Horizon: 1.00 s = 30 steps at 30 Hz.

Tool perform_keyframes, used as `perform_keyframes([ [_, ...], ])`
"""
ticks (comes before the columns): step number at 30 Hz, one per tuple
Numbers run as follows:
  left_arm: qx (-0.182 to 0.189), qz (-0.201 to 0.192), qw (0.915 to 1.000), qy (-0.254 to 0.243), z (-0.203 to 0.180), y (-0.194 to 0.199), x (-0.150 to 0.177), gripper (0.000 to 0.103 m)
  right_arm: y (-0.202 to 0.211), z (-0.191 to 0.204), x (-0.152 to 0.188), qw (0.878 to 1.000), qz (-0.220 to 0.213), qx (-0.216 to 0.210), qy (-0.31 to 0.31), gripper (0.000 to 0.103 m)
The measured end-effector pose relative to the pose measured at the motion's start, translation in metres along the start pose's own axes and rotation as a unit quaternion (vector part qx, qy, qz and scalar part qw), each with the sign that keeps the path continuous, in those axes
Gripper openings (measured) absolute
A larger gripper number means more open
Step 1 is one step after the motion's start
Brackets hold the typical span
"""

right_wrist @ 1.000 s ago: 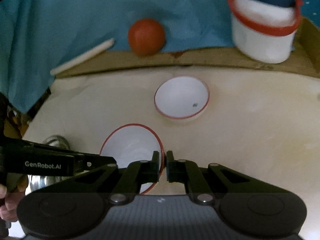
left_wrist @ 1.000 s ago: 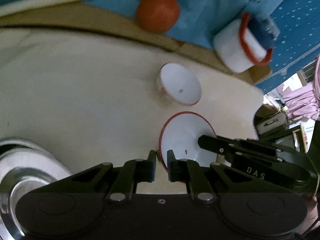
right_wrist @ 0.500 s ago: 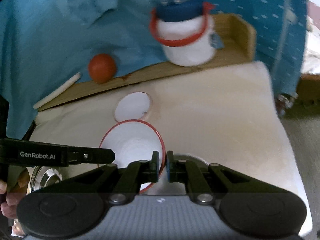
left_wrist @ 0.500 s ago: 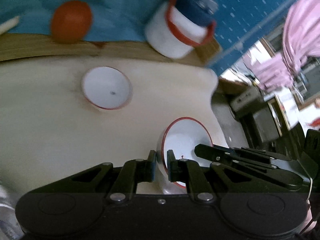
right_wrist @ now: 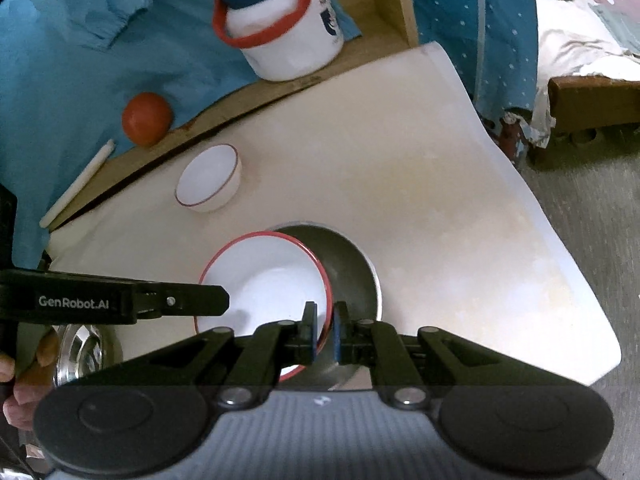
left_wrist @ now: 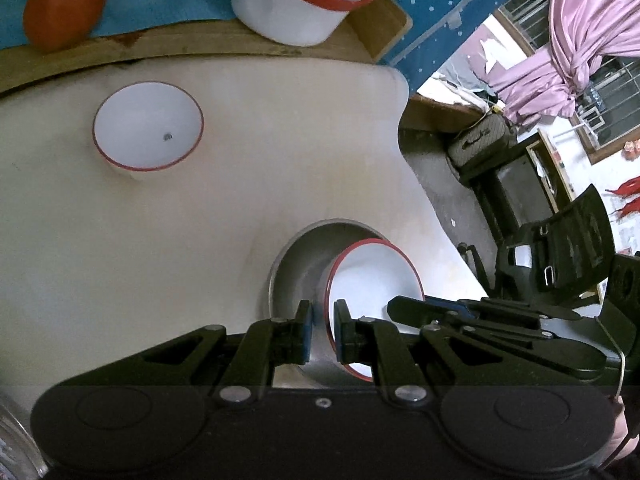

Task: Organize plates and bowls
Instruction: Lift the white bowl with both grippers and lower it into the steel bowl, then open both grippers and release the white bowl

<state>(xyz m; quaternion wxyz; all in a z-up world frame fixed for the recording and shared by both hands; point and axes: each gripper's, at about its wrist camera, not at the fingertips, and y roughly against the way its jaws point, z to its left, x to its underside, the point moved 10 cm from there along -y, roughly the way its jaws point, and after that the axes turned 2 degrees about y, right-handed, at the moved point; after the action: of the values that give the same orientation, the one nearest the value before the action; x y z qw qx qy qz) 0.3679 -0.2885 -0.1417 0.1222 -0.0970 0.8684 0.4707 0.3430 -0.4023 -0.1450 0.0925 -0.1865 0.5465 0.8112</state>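
Both grippers hold one white red-rimmed bowl (right_wrist: 260, 280) by its rim, over a steel bowl (right_wrist: 352, 264) on the white table. My right gripper (right_wrist: 323, 330) is shut on the bowl's near rim. My left gripper (left_wrist: 322, 330) is shut on the opposite rim of the same bowl (left_wrist: 376, 276), with the steel bowl (left_wrist: 304, 260) behind it. The held bowl is tilted and overlaps the steel bowl's left side. A second white red-rimmed bowl (left_wrist: 148, 126) stands apart further back, also in the right wrist view (right_wrist: 208, 178).
A white jar with a red handle (right_wrist: 280, 32) and an orange ball (right_wrist: 147, 118) sit on a wooden board at the back. A white stick (right_wrist: 76, 184) lies on the board. A steel plate (right_wrist: 84, 352) is at the left. The table edge (right_wrist: 560, 260) drops off on the right.
Both grippers have carried the bowl to the right across the table. It now hangs over the steel bowl, which has come into view beneath it.
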Motion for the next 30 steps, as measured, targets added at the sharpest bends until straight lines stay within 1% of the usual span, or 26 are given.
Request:
perform_keyframes([
  [8,-0.011,0.009,0.9999,0.005,-0.001,-0.013,0.0,0.011,-0.004,-0.001,0.004,1.0,0.011,0.0,0.001,0.008],
  [16,-0.035,0.025,0.999,0.011,0.003,-0.023,-0.001,0.011,-0.016,-0.002,0.005,1.0,0.026,-0.001,0.004,0.008],
  [27,-0.037,0.024,0.9988,0.018,0.006,-0.029,-0.001,0.011,-0.02,-0.005,0.003,1.0,0.024,-0.005,0.012,0.009],
  [30,-0.034,0.022,0.999,0.02,0.006,-0.026,0.001,0.013,-0.019,-0.006,0.002,1.0,0.02,-0.007,0.012,0.014],
])
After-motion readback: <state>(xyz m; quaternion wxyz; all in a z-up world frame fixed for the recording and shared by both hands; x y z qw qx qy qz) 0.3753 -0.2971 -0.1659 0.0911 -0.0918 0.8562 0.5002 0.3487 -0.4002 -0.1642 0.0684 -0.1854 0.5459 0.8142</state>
